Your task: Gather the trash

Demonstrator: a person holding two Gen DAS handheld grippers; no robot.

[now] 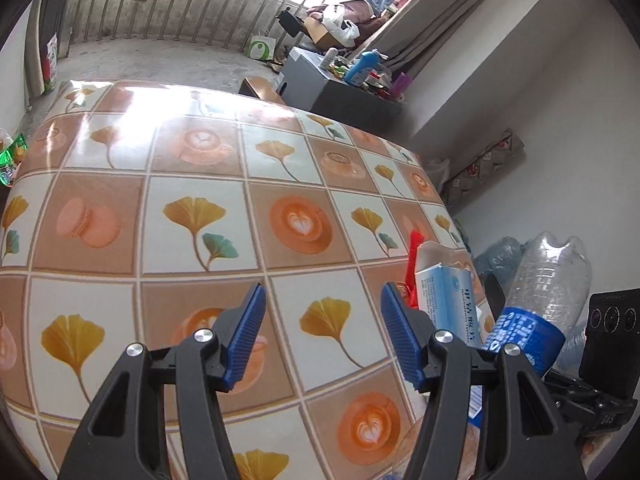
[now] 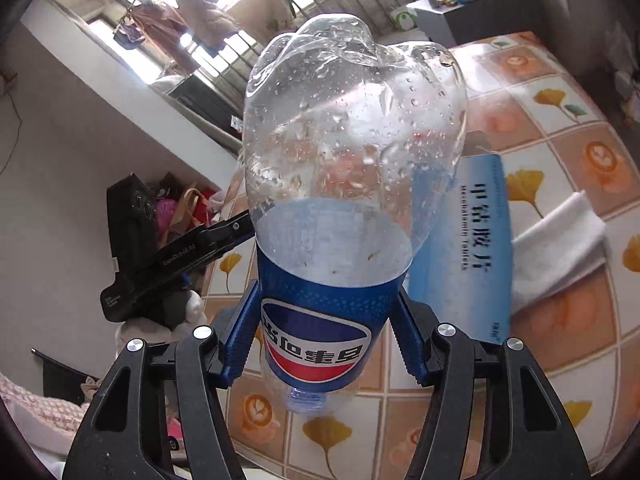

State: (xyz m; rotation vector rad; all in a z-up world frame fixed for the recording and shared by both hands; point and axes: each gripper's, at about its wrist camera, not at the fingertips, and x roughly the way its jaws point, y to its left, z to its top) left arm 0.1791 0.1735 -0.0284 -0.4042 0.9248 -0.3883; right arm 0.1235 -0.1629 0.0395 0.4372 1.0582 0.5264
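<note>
An empty clear plastic bottle (image 2: pixel 352 152) with a blue label is held base-forward, and my right gripper (image 2: pixel 326 320) is shut on its labelled part. In the left wrist view that bottle (image 1: pixel 548 292) hangs at the right past the table edge. A blue-and-white medicine box (image 1: pixel 448 300) lies on the patterned tablecloth (image 1: pixel 200 184) with a red wrapper (image 1: pixel 414 264) behind it. The right wrist view shows the box (image 2: pixel 472 240) beside a white folded tissue (image 2: pixel 560 248). My left gripper (image 1: pixel 323 300) hovers open above the cloth, left of the box, nothing between its pads.
A grey cabinet (image 1: pixel 316 80) crowded with bottles stands beyond the table, near the balcony railing (image 1: pixel 168 12). Green packets (image 1: pixel 12 156) sit past the table's left edge. A bluish plastic bag (image 1: pixel 500 248) lies beside the table on the right, below the wall.
</note>
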